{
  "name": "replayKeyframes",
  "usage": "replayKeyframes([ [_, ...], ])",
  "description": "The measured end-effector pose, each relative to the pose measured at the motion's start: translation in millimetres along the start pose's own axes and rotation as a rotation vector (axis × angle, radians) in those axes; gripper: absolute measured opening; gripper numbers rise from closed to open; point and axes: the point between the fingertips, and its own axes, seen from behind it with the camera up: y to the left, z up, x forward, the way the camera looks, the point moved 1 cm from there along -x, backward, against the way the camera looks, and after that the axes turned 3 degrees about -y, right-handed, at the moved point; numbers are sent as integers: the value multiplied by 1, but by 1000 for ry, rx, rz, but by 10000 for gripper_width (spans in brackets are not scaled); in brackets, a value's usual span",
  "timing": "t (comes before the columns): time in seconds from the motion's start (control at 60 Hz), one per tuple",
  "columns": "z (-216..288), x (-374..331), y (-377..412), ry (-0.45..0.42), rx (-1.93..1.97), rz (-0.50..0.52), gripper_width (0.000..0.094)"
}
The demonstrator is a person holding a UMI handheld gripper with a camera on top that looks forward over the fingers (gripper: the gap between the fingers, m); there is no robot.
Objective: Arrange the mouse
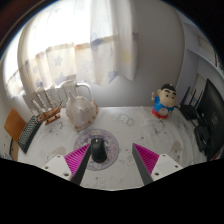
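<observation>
From my remote station, I note the gripper (112, 160) with its fingers spread wide apart, pinching nothing. The left finger's pink pad (78, 157) and the right finger's pad (148, 156) both show clearly, with a broad gap of table between them.

The mouse (97, 151), dark in colour, rests on a round patterned mat (107, 142) on the white table (130, 128). It lies just inside the left finger, close beside the pink pad, and well apart from the right finger. I cannot tell whether the left pad touches it. The mouse sits on its own support; neither finger presses on it.

Beyond the mat, toward the far left of the table, I observe a clear glass pitcher (79, 108) standing upright. Just left of it stand some glasses (45, 104), though their number is not plain to me. A dark flat object (30, 133) lies tilted near the table's left edge, and I cannot say what it is.

On the far right of the table stands a small cartoon figure (164, 101), upright, with dark hair, a red top and yellow lower part. Dark equipment (207, 120) stands to the right of it, beyond the table's edge.

Behind the table hang light curtains (85, 45) over a bright window.
</observation>
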Motion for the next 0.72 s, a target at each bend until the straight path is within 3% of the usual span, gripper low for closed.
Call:
replayKeyframes([
  [0.217, 8, -86, -32, 3, 80, -40, 853],
  [0.45, -6, -95, -65, 11, 49, -131, 854],
  [0.717, -14, -94, -72, 39, 66, -143, 849],
])
